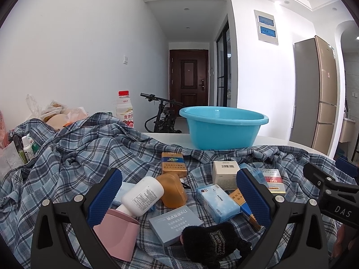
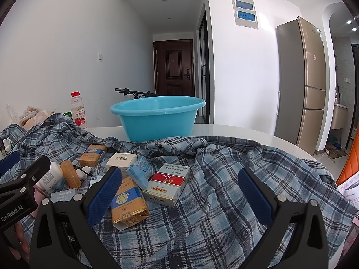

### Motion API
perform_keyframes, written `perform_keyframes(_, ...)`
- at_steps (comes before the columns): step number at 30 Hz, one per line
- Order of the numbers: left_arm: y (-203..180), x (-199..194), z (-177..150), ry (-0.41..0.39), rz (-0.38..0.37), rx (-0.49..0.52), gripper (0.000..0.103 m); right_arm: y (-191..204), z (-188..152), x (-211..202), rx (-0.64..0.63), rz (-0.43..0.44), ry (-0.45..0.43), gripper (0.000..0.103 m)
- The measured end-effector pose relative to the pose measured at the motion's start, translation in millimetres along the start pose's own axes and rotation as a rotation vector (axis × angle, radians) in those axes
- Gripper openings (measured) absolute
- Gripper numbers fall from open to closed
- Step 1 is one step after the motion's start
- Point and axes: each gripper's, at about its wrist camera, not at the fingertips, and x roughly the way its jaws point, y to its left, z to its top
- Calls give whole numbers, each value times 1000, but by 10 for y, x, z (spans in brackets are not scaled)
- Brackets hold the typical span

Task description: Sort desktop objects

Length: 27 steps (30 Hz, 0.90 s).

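A blue basin (image 1: 224,130) is seen standing upright on the white worktop (image 2: 235,132) at the far edge of a rumpled plaid cloth (image 2: 213,201) on which the small objects are scattered.

Only in the left wrist view are a white bottle with a pink cap (image 1: 134,204), a grey-blue box (image 1: 174,224), a tissue pack (image 1: 216,201) and a black knitted pouch (image 1: 215,244) shown, all lying between or just ahead of the spread fingers of the left gripper (image 1: 179,195), with nothing pinched.

Only in the right wrist view is bare cloth shown between the spread fingers of the right gripper (image 2: 179,195); a blue-and-gold pack (image 2: 128,204) is seen just beside its left finger, and a red-and-white box (image 2: 167,185) lies beyond it.
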Motion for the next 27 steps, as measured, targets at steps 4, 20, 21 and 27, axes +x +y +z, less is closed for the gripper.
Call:
perform_keyframes(4,6,1,-5,3,-12,0,103,5,3,2,-1,2,8,103)
perform_keyframes(20,141,374,2,194,-101,-80,103,1,7,12,5,-6,15,103)
perform_keyframes(21,149,374,6,199,-95,-81,103,0,6,-5,6,-15,6,103)
perform_keyframes(27,120,256,131,184,-95,-15,103,-109,69,-54,67,62,22,103)
